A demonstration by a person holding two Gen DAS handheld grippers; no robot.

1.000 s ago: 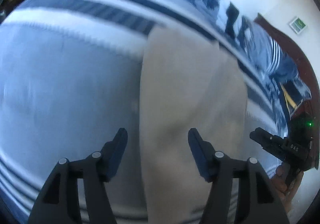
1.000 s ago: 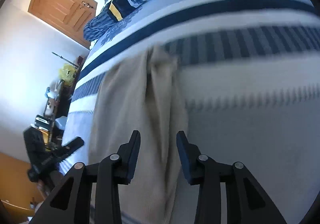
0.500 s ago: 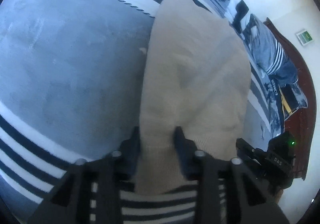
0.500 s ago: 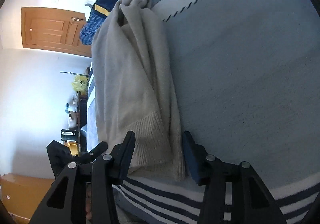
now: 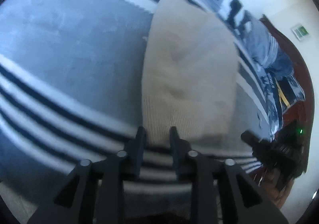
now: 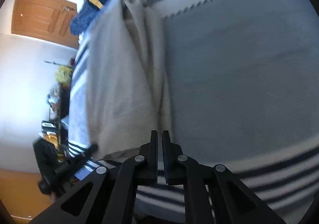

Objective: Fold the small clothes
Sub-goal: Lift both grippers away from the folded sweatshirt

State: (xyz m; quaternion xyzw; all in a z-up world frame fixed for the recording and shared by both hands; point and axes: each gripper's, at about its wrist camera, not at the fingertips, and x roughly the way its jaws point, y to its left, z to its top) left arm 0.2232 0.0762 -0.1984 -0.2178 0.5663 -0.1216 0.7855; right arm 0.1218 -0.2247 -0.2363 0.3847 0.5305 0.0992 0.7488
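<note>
A beige knit sweater (image 5: pixel 189 76) lies folded lengthwise on a grey, blue-striped bedspread (image 5: pixel 75 48). My left gripper (image 5: pixel 157 134) grips the ribbed hem at its near left corner, jaws narrowed onto the cloth. In the right wrist view the sweater (image 6: pixel 123 84) runs away from me. My right gripper (image 6: pixel 159 136) has its jaws almost together at the hem's near right corner; the cloth edge sits just at the tips. The other gripper shows in each view (image 5: pixel 269 150) (image 6: pixel 65 164).
Blue patterned pillows (image 5: pixel 265 48) lie along the bed's far side by a dark red headboard (image 5: pixel 299 68). A wooden door (image 6: pixel 43 18) and cluttered furniture (image 6: pixel 55 104) stand by the wall left of the bed.
Both grippers came down to the sweater's near hem and closed from wide open. They have now pulled back slightly toward the bed's near edge with the hem.
</note>
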